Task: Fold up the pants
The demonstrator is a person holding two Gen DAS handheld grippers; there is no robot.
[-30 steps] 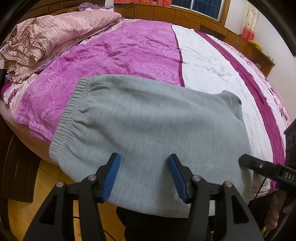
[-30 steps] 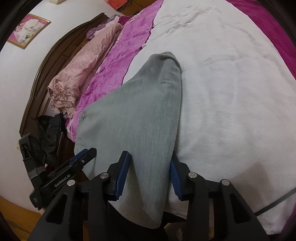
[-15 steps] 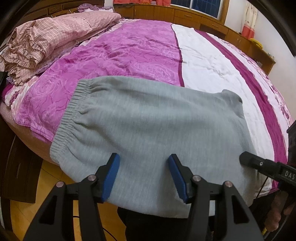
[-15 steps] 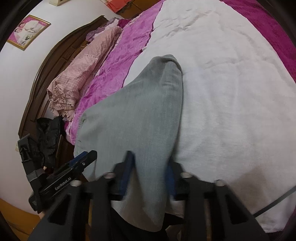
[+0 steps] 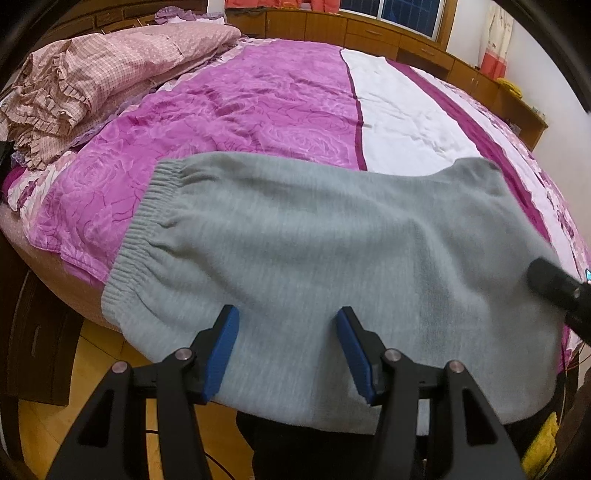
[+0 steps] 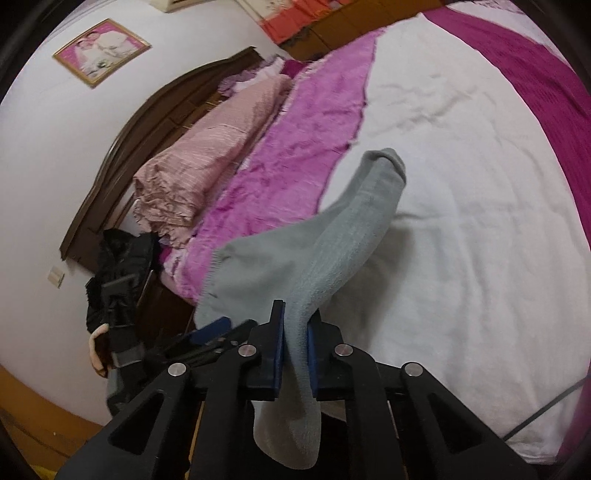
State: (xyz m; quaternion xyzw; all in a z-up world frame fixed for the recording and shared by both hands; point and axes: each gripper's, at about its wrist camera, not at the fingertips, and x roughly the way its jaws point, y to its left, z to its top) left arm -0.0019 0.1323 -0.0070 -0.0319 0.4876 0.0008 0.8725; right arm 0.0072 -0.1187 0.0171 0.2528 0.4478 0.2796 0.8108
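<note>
Hidden: the near edge of the pants (image 5: pixel 332 258) is dropping over the bed edge, behind the left gripper (image 5: pixel 286 350); its lower hem is running out of sight. In the right wrist view the cloth end is hanging below the right gripper (image 6: pixel 295 347), cut off by the black frame.
Blurred: the right gripper's tip is showing in the left wrist view only as a dark smear at the right edge; the cloth beside it is smeared too.
Pants: one pair, grey knit, lying across the near side of the bed (image 5: pixel 399 122), elastic waistband (image 5: pixel 147 221) pointing left, one edge being lifted at the right.
Left gripper: fingers (image 5: pixel 221 350) standing spread, hovering over the grey cloth, pinching nothing.
Right gripper: blue pads (image 6: pixel 277 350) pressing together on a bunched fold of the pants, the cloth rising from the bed to the jaws.
Grippers: two.
Bedding: one quilt (image 5: pixel 258 96), magenta, lying under the waistband end; one pink checked blanket (image 5: pixel 92 74) heaped at the far left, well apart from the pants.
Surroundings: one framed picture (image 6: pixel 101 51) hanging on the wall; wooden cabinets (image 5: pixel 332 26) running behind the bed; one dark headboard (image 6: pixel 155 122).
In the way: nothing is lying on the pants.
</note>
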